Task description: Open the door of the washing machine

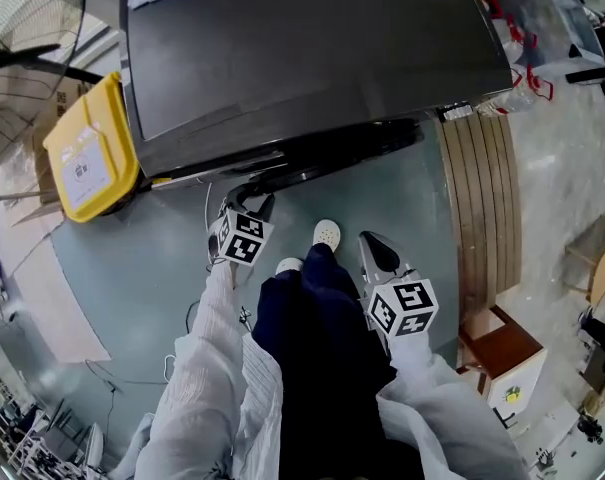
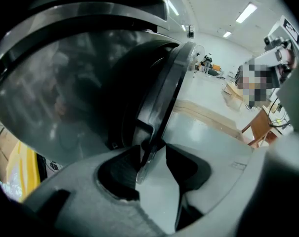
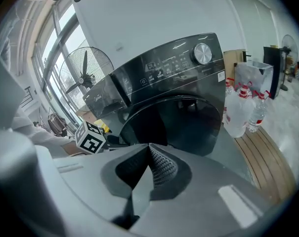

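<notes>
A dark front-loading washing machine (image 1: 312,38) stands ahead of me, and its round door (image 1: 322,153) is swung a little way out from the front. My left gripper (image 1: 250,200) is at the door's free edge. In the left gripper view the door's rim (image 2: 164,93) runs down between the fingertips, and the left gripper (image 2: 151,154) is shut on it. My right gripper (image 1: 374,243) hangs lower right of the door, apart from it. Its jaws (image 3: 149,149) meet at the tips with nothing between them, pointing at the door glass (image 3: 189,122).
A yellow bin (image 1: 87,158) leans at the machine's left, with a standing fan (image 3: 85,68) behind it. A wooden slatted pallet (image 1: 482,208) with bagged water bottles (image 3: 243,107) lies to the right. The person's white shoes (image 1: 326,234) stand just before the door.
</notes>
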A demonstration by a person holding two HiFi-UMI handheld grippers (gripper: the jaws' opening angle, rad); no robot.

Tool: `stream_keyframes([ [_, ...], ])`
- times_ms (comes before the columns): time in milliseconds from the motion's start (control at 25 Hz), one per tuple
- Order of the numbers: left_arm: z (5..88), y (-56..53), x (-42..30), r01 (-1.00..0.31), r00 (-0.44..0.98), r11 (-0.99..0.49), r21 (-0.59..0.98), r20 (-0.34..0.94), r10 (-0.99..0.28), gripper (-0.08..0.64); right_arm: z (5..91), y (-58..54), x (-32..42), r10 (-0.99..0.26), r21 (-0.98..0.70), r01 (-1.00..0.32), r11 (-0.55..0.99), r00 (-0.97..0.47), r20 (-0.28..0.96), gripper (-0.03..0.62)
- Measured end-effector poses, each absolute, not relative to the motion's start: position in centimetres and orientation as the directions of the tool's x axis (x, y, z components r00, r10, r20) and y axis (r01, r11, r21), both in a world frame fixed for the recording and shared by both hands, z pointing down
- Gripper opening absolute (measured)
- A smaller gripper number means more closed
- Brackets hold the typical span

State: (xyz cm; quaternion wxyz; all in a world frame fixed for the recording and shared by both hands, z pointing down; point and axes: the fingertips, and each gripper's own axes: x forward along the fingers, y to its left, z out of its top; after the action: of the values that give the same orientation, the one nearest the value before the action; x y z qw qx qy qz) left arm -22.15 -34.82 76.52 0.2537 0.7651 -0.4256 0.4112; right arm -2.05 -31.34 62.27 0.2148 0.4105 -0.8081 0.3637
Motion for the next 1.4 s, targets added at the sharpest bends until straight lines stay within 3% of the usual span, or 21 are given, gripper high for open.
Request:
stream_keyframes([
  [600, 75.5, -25.7, -16.2, -0.734, 0.483, -0.659, 0.164, 0.808, -0.337, 0.091, 59.0, -20.3, -2.3, -0.661, -0.369, -0.907, 0.205, -0.406, 0.63, 0.009],
  [960, 75.3, -20.0, -11.3, -0.611, 0.567, -0.761, 0.217, 0.791, -0.229, 0.097, 56.8, -15.8, 0.3, -0.729, -0.333, -0.941, 0.065, -0.273, 0.628, 0.009],
  [1400, 75.0, -14.9, -3.6, -0.503, 0.64, -0.82, 0.273, 0.755, -0.142, 0.116, 56.9, -12.0, 5.2, -0.759, -0.381, -0.923, -0.058, -0.208, 0.617, 0.009],
])
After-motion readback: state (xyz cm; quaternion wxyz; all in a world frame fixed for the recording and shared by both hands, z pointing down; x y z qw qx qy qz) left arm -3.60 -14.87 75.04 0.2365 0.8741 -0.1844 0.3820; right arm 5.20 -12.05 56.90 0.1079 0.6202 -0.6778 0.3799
